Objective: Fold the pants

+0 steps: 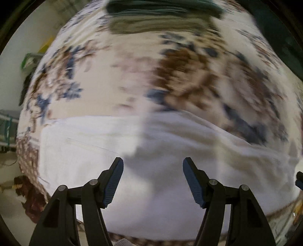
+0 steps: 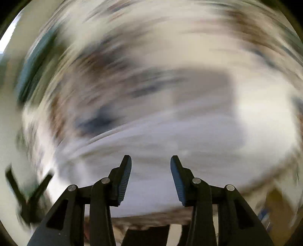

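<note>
Lying folded along the near edge of the bed, the white pants rest flat on its floral cover. Above them the left gripper hangs with jaws apart and nothing between them. Though its view is badly blurred, the right gripper is likewise released. Dark green folded clothes sit at the far edge.
</note>
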`<state>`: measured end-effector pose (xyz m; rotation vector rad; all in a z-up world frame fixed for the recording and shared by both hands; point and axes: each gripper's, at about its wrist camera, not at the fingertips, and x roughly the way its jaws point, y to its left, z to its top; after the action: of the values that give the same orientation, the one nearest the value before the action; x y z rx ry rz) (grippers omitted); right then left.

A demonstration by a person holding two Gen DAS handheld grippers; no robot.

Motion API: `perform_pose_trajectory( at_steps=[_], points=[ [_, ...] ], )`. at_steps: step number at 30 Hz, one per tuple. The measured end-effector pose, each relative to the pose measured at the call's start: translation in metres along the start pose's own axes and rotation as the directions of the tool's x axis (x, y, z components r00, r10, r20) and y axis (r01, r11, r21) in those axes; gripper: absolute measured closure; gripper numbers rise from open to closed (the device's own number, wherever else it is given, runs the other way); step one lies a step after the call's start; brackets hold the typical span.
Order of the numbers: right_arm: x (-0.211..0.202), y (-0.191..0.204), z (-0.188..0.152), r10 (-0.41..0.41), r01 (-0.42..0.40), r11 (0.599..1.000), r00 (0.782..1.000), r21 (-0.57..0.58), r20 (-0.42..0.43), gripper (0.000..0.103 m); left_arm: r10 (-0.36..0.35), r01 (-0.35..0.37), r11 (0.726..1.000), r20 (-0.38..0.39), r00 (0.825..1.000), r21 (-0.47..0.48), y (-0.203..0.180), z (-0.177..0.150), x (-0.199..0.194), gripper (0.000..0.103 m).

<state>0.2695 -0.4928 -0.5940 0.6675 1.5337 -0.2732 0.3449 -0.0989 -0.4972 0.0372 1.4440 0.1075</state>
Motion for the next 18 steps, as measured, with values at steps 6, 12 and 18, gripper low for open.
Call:
perform_pose_trajectory(
  at_steps=[6, 12, 18],
  points=[
    [-0.034, -0.165, 0.045, -0.122, 0.111, 0.988, 0.987, 0.106, 0.105, 0.052, -0.031, 0.031, 0.996, -0.004, 1.0, 0.081, -0.082, -0.011, 0.004, 0.04],
    [0.005, -0.187, 0.101, -0.051, 0.053, 0.998, 0.997, -0.032, 0.05, 0.052, 0.006, -0.005, 0.997, -0.006, 1.0, 0.081, -0.132, -0.009, 0.029, 0.04],
    [-0.007, -0.176, 0.094, -0.064, 0.089, 0.987, 0.982, -0.137, 0.178, 0.093, 0.021, -0.02, 0.998, -0.012, 1.0, 0.055, -0.148, -0.006, 0.037, 0.04]
  ],
)
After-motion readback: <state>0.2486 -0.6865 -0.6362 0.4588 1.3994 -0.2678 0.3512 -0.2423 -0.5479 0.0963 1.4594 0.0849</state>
